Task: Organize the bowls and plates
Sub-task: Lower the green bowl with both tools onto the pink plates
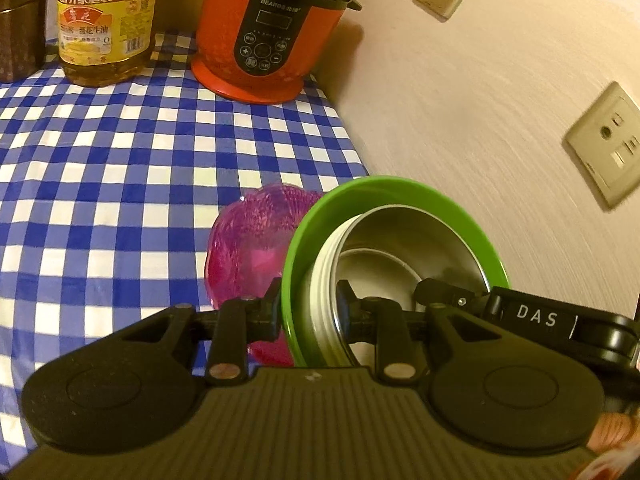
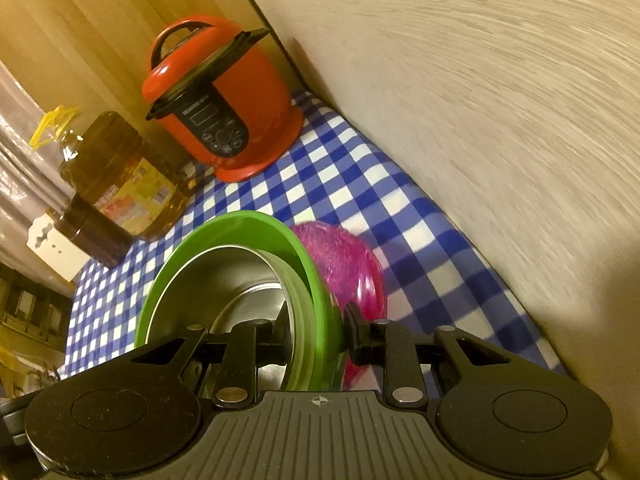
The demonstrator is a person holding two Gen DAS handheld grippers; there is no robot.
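A stack of nested bowls is held from two sides: a steel bowl (image 1: 404, 248) sits inside a green bowl (image 1: 384, 188), with a translucent pink bowl (image 1: 252, 240) underneath. My left gripper (image 1: 310, 300) is shut on the stack's near rim, one finger inside the steel bowl and one outside the green wall. In the right wrist view, my right gripper (image 2: 316, 330) is shut on the opposite rim of the steel bowl (image 2: 224, 280) and green bowl (image 2: 240, 224) in the same way; the pink bowl (image 2: 344, 260) bulges past its outer finger. The right gripper's black housing (image 1: 536, 316) shows beside the stack.
A blue-and-white checked tablecloth (image 1: 120, 168) covers the table, which butts against a pale wall (image 1: 480, 100) with sockets. At the back stand a red electric cooker (image 1: 264, 36), a big oil bottle (image 1: 104, 24) and a dark jar (image 1: 20, 20).
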